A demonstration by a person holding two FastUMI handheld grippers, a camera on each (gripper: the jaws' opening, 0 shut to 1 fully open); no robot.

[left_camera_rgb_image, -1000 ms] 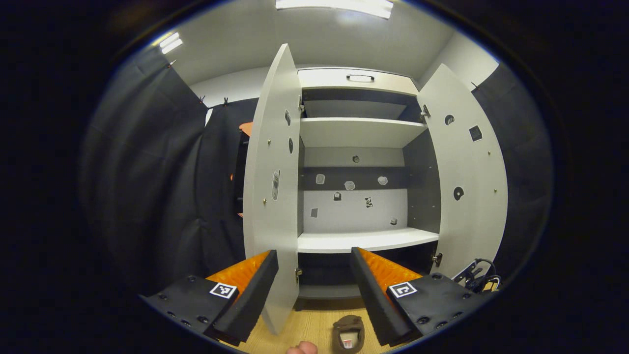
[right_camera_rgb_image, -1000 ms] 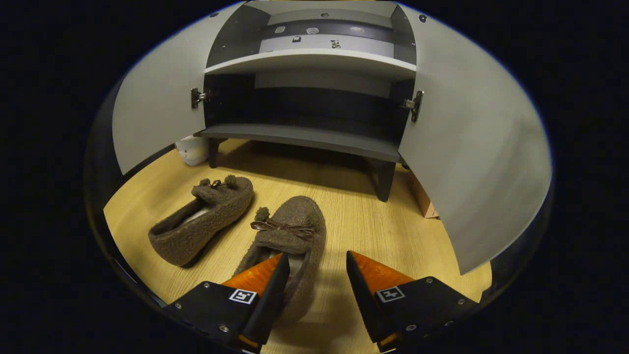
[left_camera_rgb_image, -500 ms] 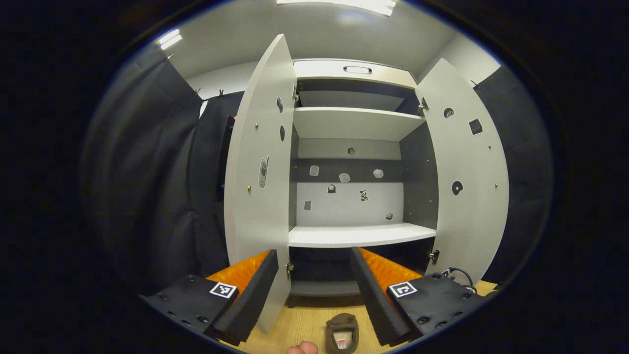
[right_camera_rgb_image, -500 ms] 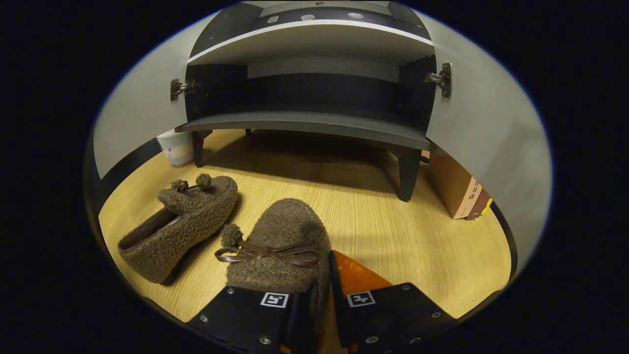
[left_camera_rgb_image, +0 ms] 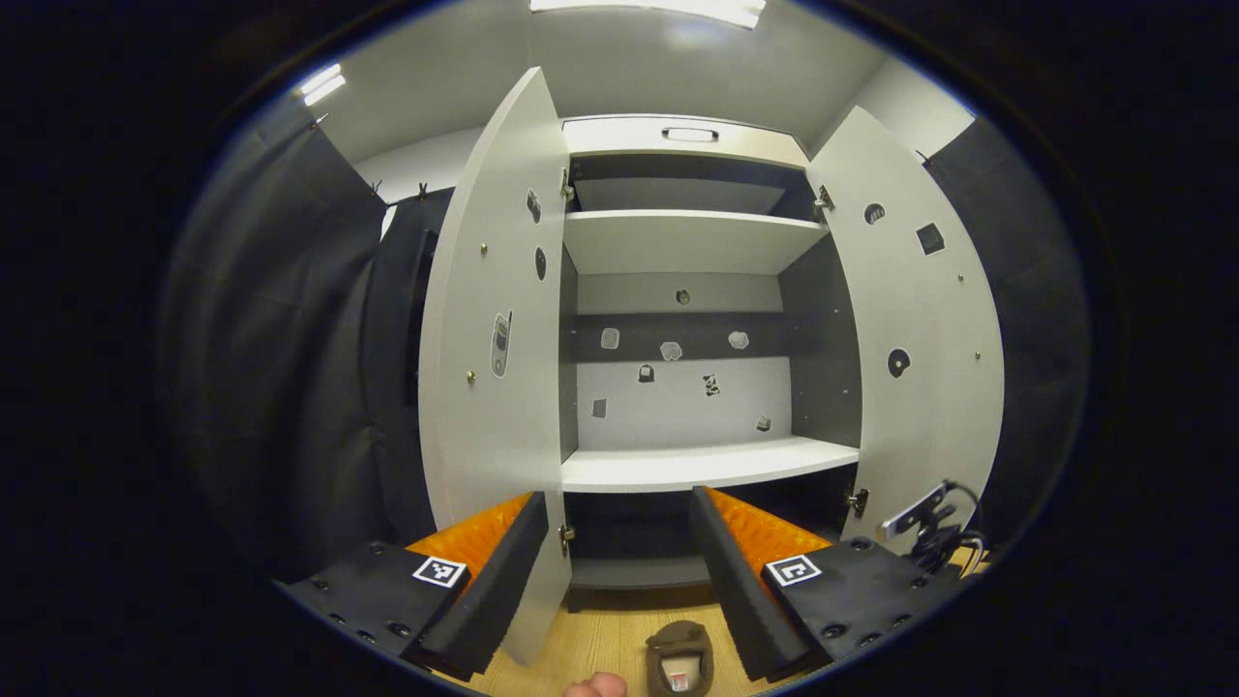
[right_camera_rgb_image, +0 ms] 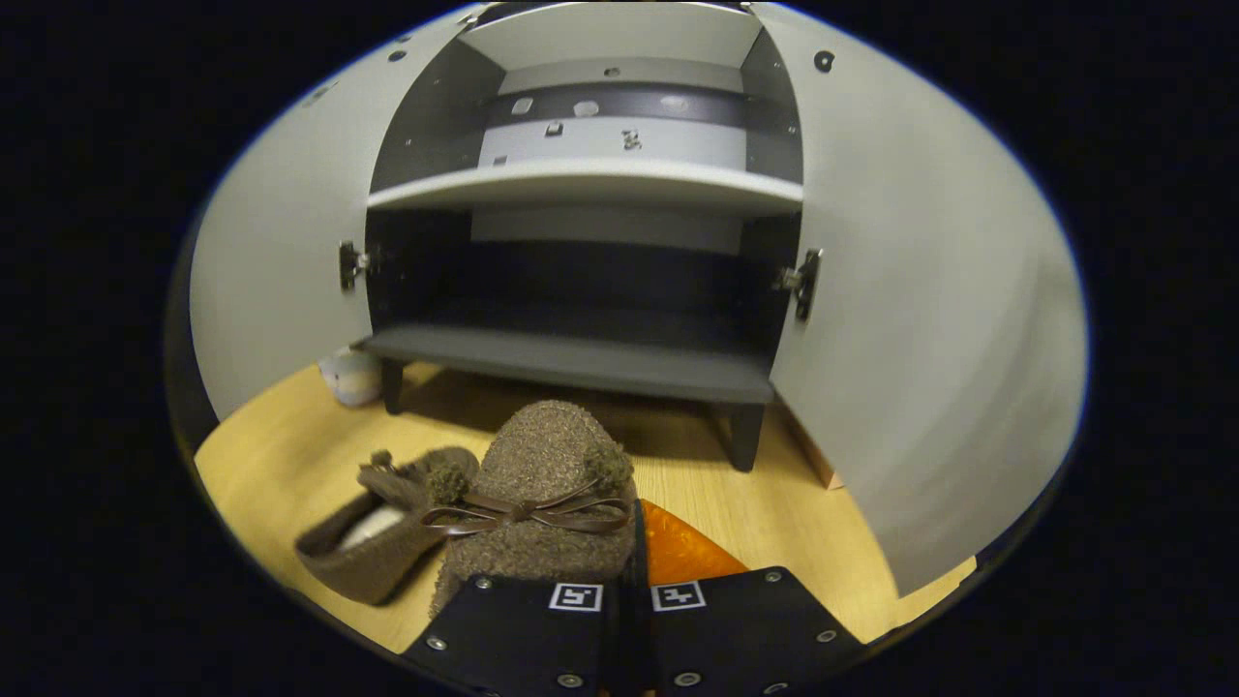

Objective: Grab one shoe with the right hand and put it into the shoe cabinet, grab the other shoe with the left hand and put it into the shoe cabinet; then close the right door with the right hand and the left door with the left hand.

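Right gripper (right_camera_rgb_image: 627,581): the jaws are clenched on the side wall of a brown fleece shoe (right_camera_rgb_image: 542,503), which is carried with its toe pointed forward. A thin brown bow and two pompoms are seen across the top of the shoe. Whether the shoe is clear of the floor cannot be told.

Second shoe (right_camera_rgb_image: 373,537): of the same brown fleece, it is laid on the wooden floor (right_camera_rgb_image: 774,503) just to the left of the held one, with its pale lining visible.

Shoe cabinet (right_camera_rgb_image: 581,358): it is stood on short dark legs ahead of the right gripper. The dark bottom shelf is seen bare, and a white shelf (right_camera_rgb_image: 581,184) is fitted above it. The left door (right_camera_rgb_image: 276,281) and the right door (right_camera_rgb_image: 920,319) are both swung wide open. A small pale object (right_camera_rgb_image: 350,376) is seen on the floor by the cabinet's left leg.

Left gripper (left_camera_rgb_image: 619,561): the jaws are released and spread wide, with nothing between them. It is held high and faces the open cabinet (left_camera_rgb_image: 678,319), whose white shelves are seen between the two open doors. A brown shoe (left_camera_rgb_image: 679,658) is seen on the floor well below. The other gripper's cable and body (left_camera_rgb_image: 929,528) are seen at the lower right.
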